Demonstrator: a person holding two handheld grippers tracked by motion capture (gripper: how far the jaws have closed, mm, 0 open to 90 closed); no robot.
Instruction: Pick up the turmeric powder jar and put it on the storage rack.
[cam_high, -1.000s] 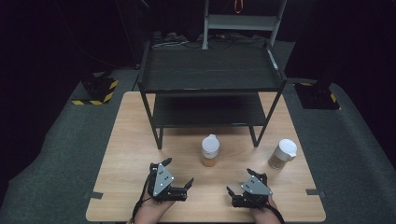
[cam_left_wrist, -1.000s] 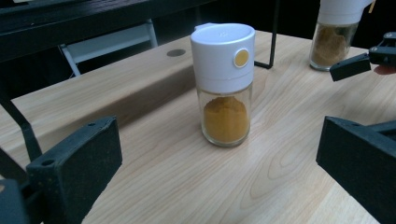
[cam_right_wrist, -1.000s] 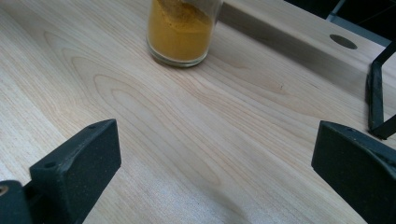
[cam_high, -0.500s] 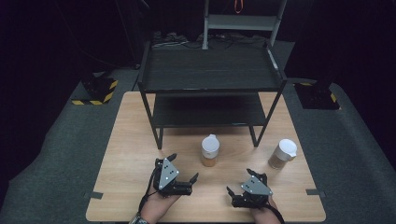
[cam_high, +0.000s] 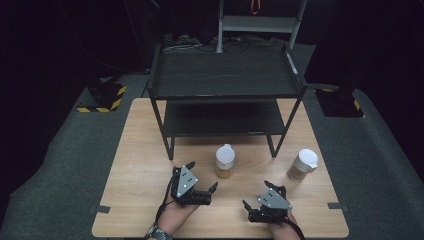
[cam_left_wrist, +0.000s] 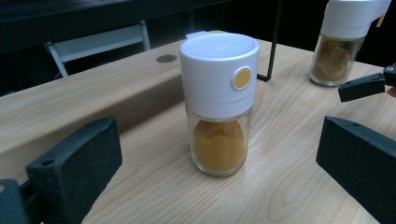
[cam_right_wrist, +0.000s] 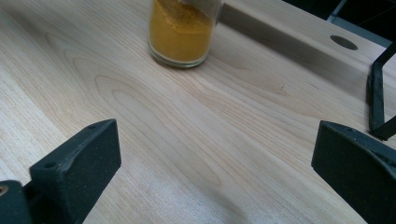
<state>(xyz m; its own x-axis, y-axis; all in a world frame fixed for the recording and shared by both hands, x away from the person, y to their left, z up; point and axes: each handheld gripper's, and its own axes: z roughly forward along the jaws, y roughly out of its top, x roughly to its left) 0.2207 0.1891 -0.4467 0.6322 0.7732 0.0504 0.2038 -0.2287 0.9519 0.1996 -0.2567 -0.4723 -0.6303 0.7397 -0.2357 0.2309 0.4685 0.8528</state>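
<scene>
Starting at your left gripper (cam_high: 204, 190), its jaws stand wide open and aimed at the near spice jar (cam_left_wrist: 218, 100), which sits upright on the tabletop (cam_high: 140, 165) just ahead of the black shelf rack (cam_high: 225, 80). Expect smooth, breakable glass, fairly light and half full of yellow powder; take it around the glass body below the white cap. Your right gripper (cam_high: 256, 207) is likewise open and empty. Count two jars: this one and another (cam_high: 302, 165) farther right.

A white-capped glass jar of yellow powder (cam_high: 225, 161) stands mid-table on the pale wooden table (cam_high: 135, 170), before the black two-tier metal shelf (cam_high: 225, 80). A second white-capped glass jar of brown powder (cam_high: 302, 165) stands nearer the table's right edge, beside the shelf's right front leg.
</scene>
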